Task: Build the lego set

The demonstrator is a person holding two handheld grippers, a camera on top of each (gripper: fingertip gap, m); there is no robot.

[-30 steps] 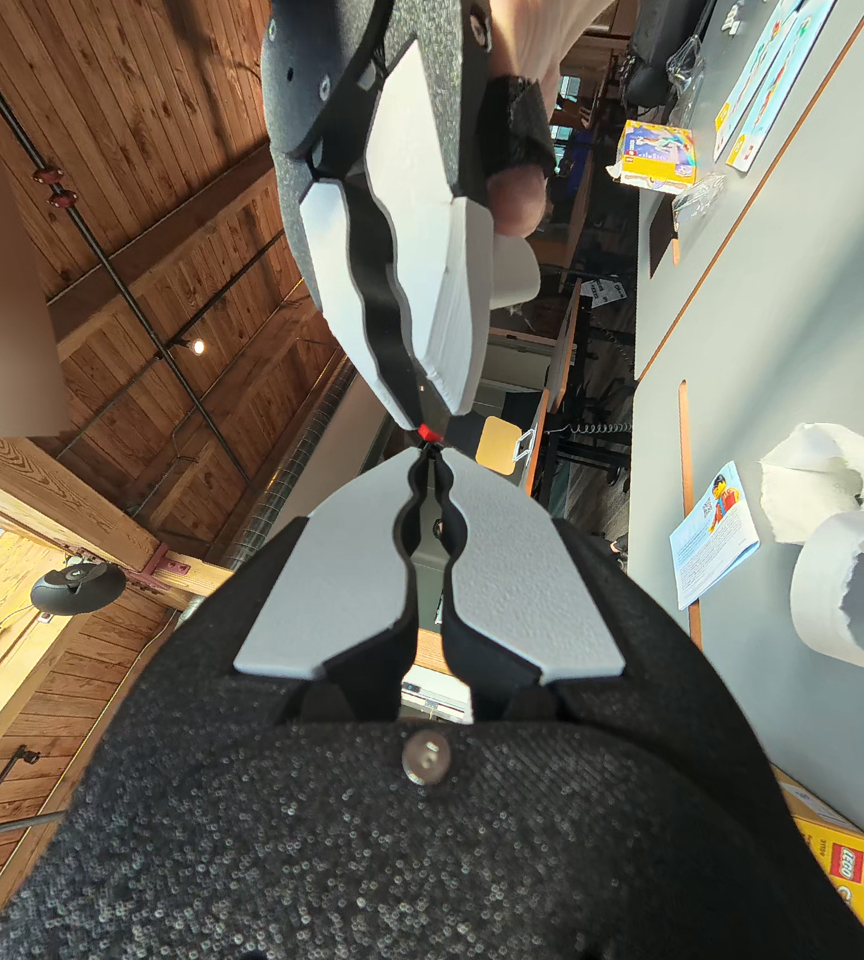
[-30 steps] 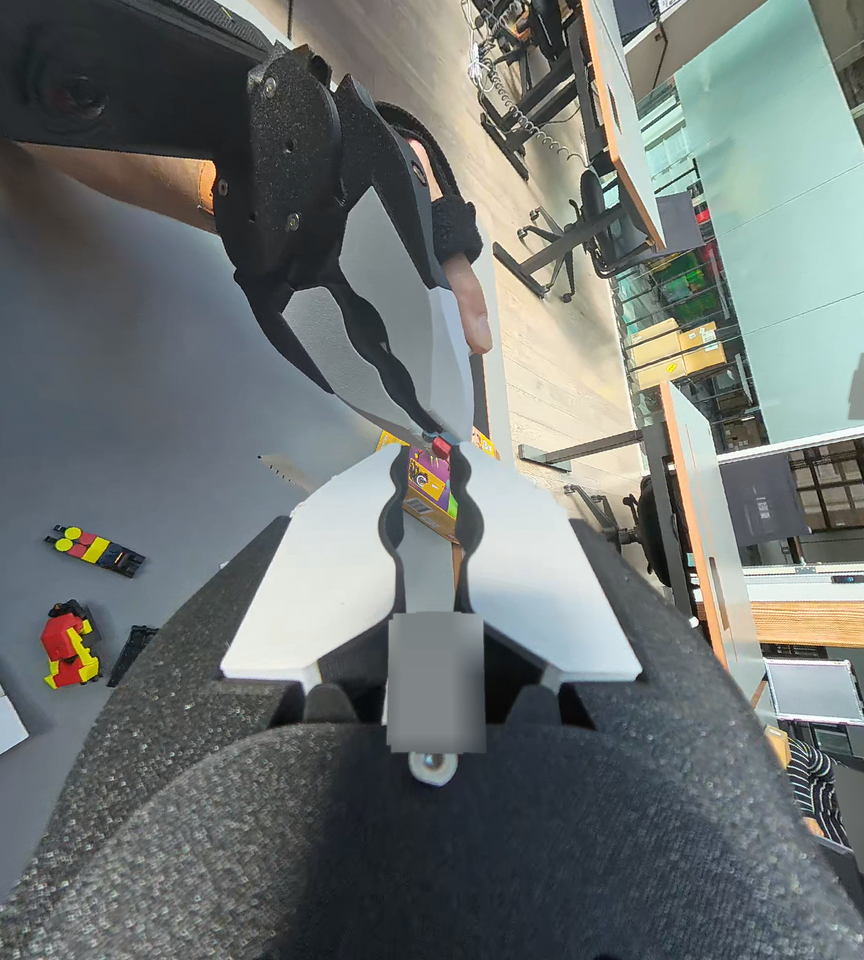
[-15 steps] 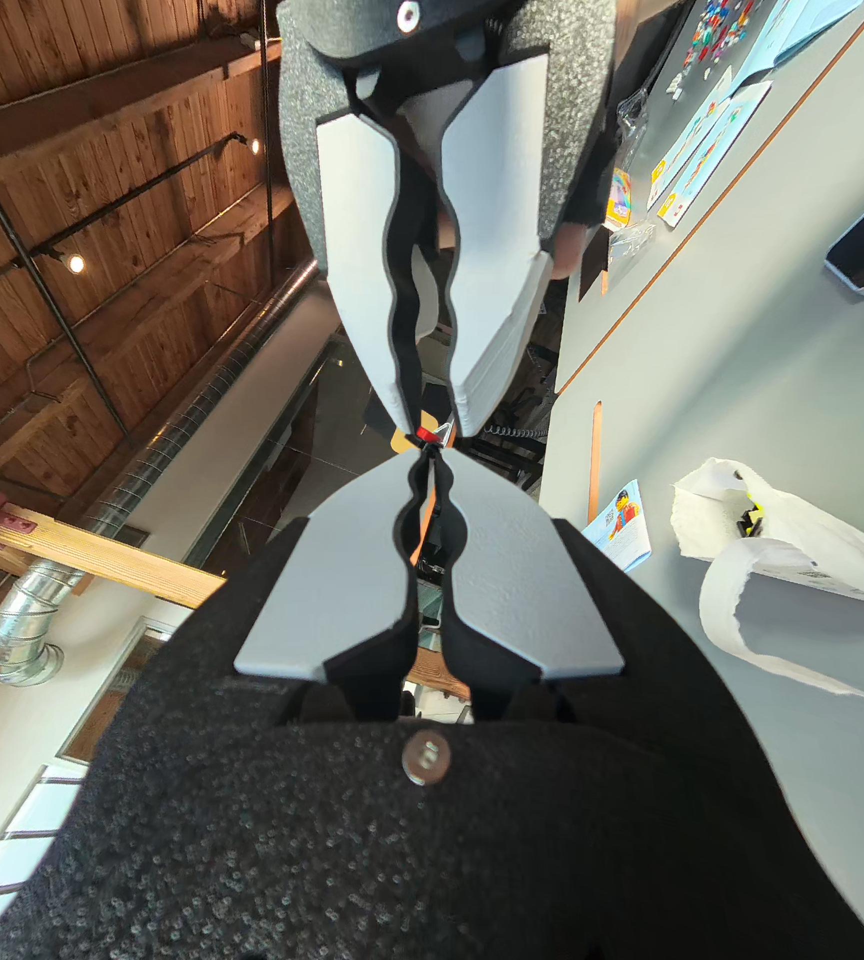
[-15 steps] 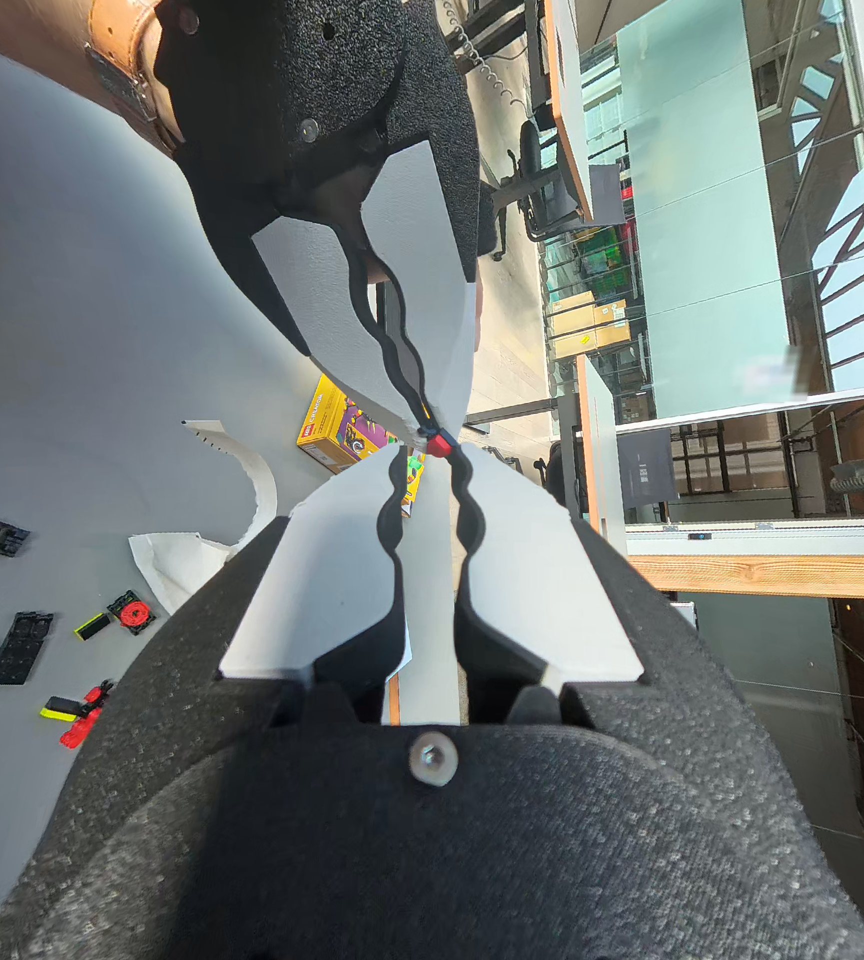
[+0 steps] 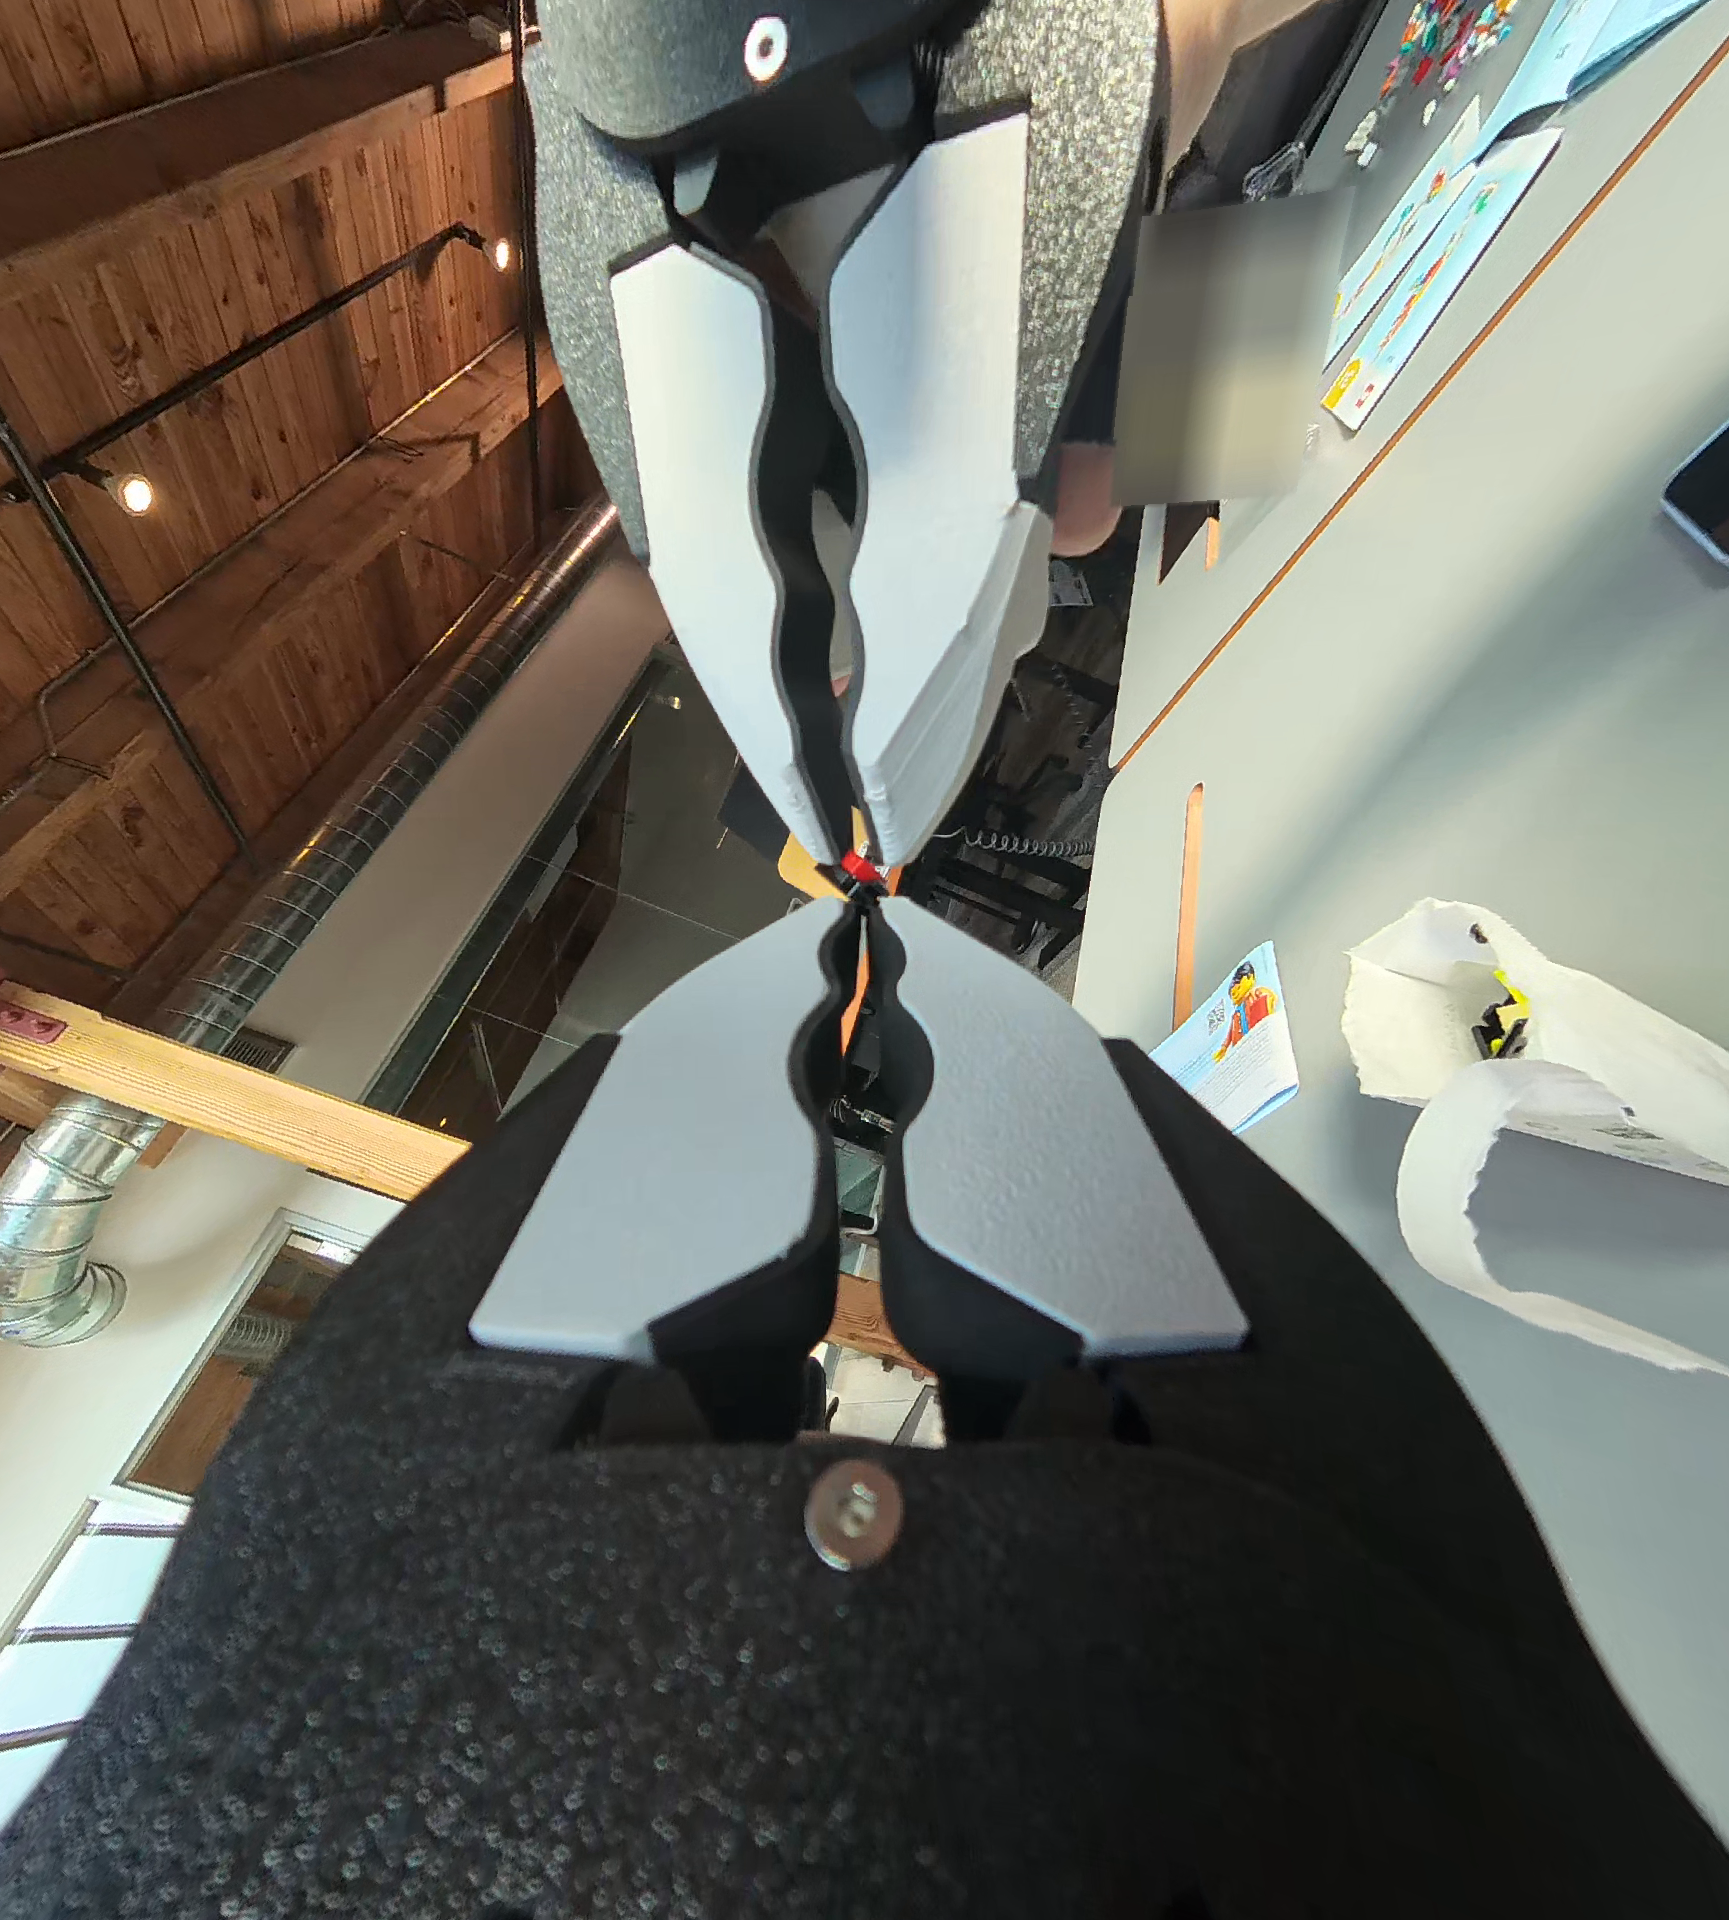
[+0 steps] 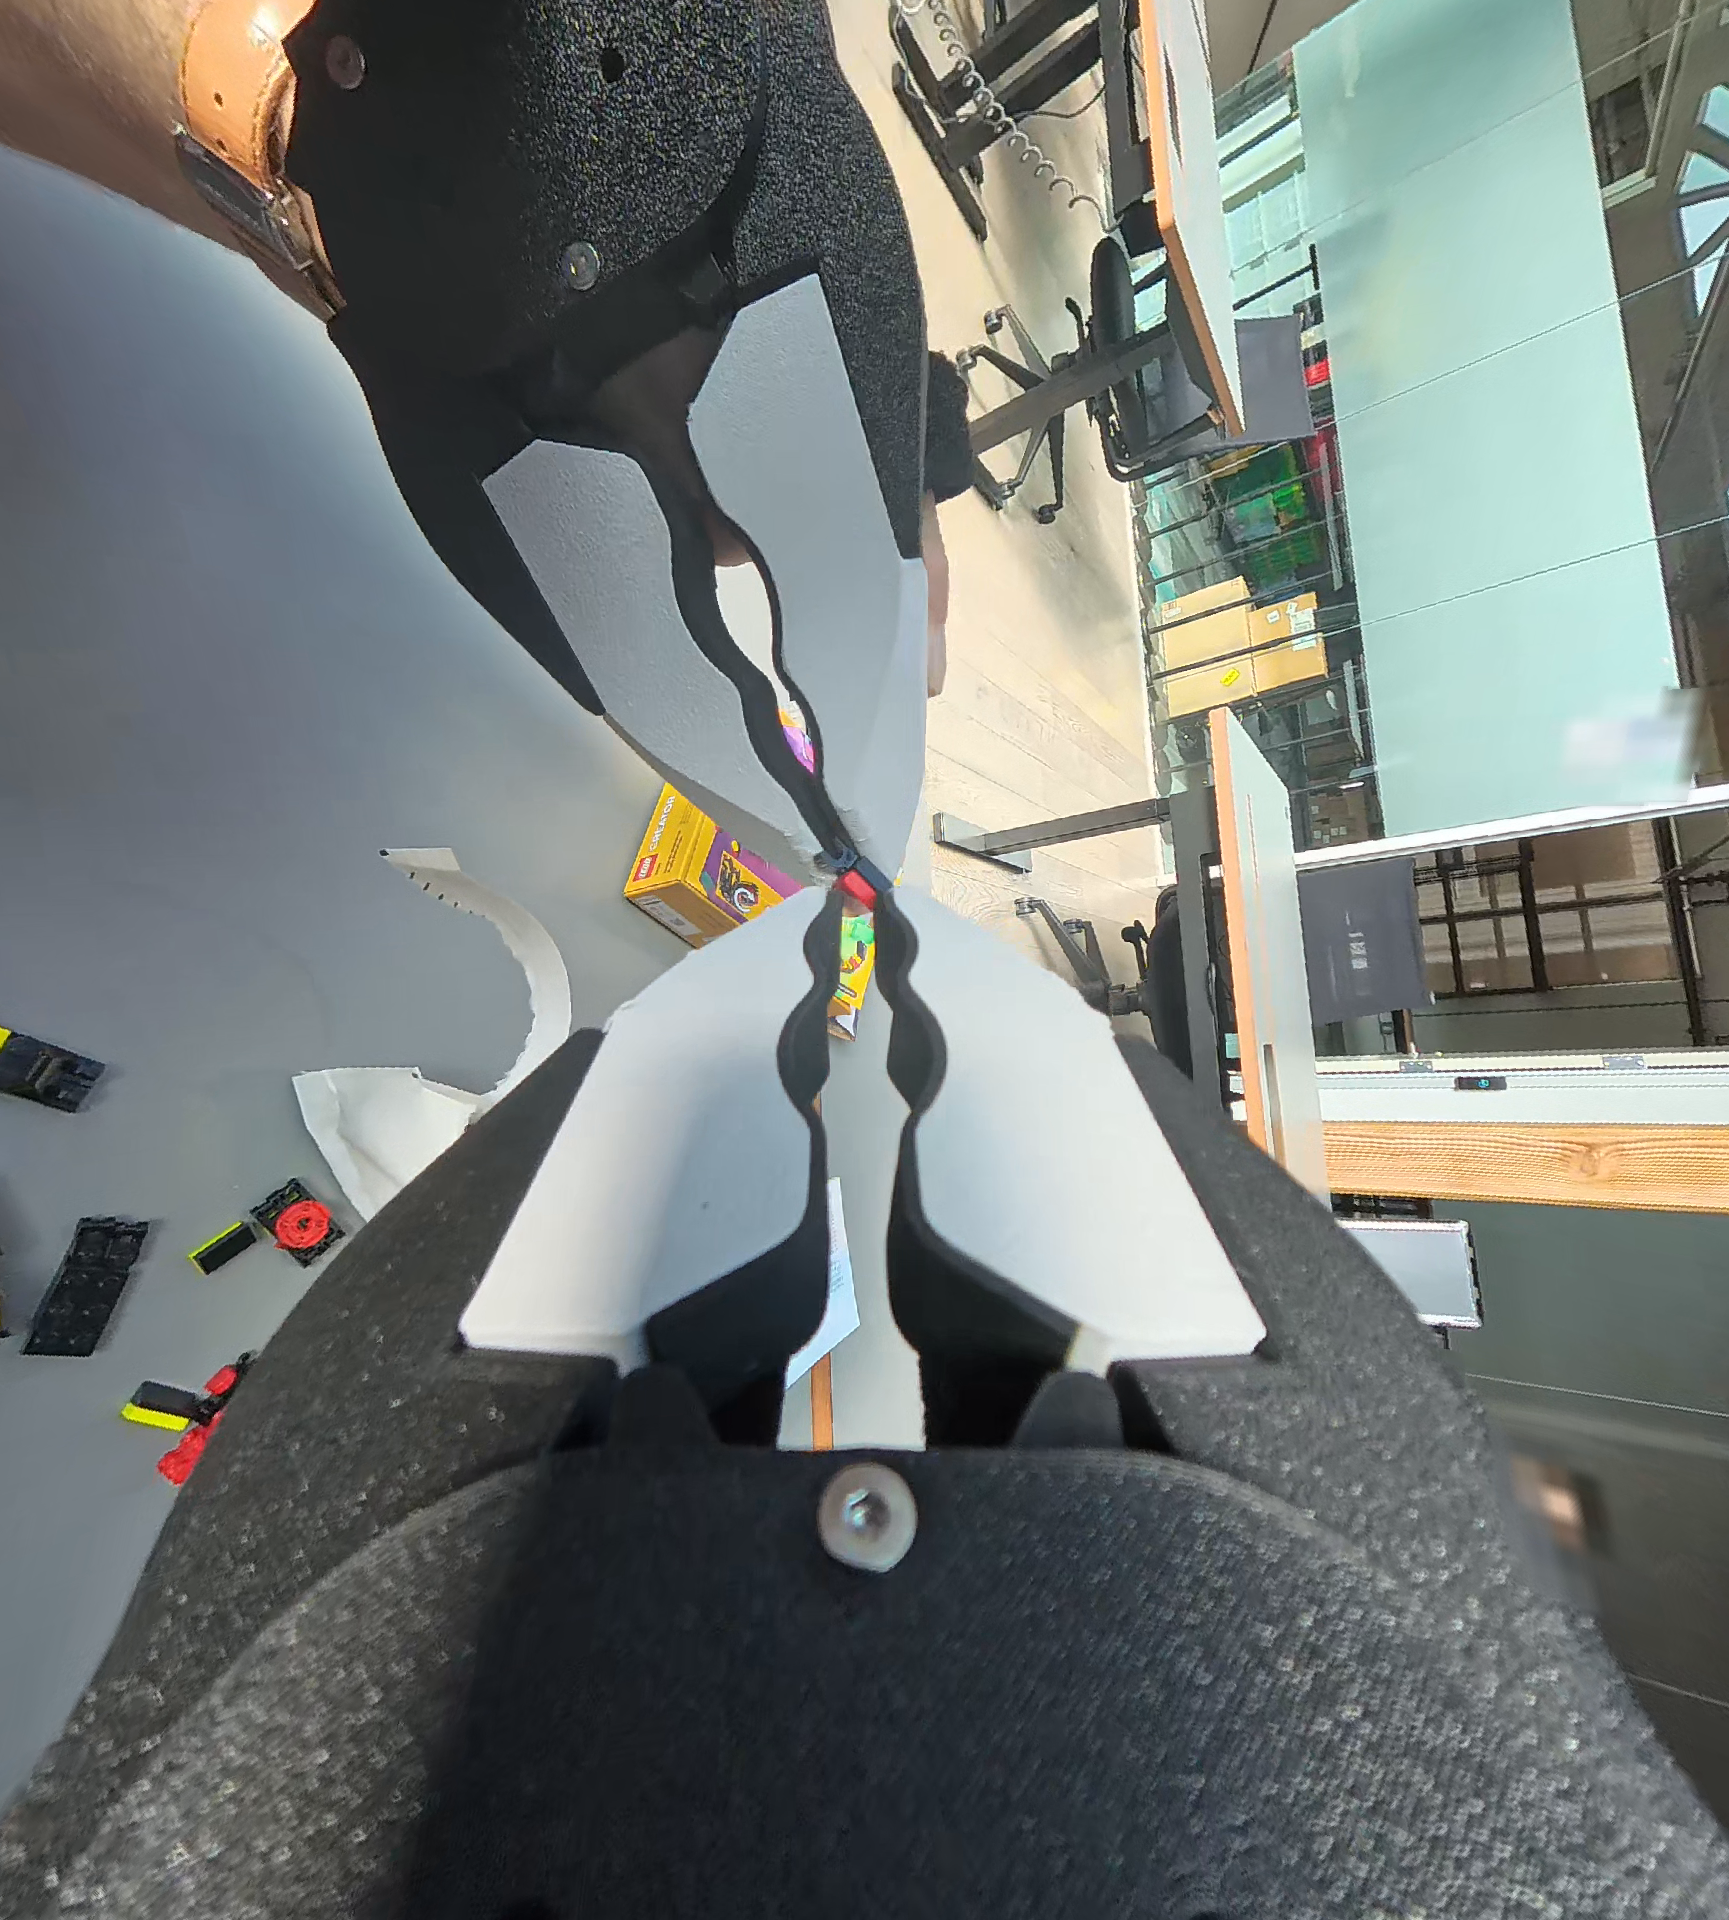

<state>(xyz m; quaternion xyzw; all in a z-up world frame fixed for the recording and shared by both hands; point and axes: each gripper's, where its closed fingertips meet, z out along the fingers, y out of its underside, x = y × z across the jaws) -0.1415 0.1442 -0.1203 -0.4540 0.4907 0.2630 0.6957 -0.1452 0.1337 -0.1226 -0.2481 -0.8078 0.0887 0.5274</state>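
Though its shape is too small for us to make out, we see our left gripper (image 5: 862, 906) and right gripper (image 6: 865, 902) pinched tip to tip on one tiny red-and-black lego piece (image 6: 855, 881), held above the grey table (image 6: 164, 644).

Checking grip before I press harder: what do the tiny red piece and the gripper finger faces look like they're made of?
Red piece: looks like hard glossy plastic, with sharp edges and a solid colour; too small to tell more. Finger faces: flat matte pale grey, finely grained, over wavy black inner edges, probably printed or moulded plastic, though foam cannot be excluded.
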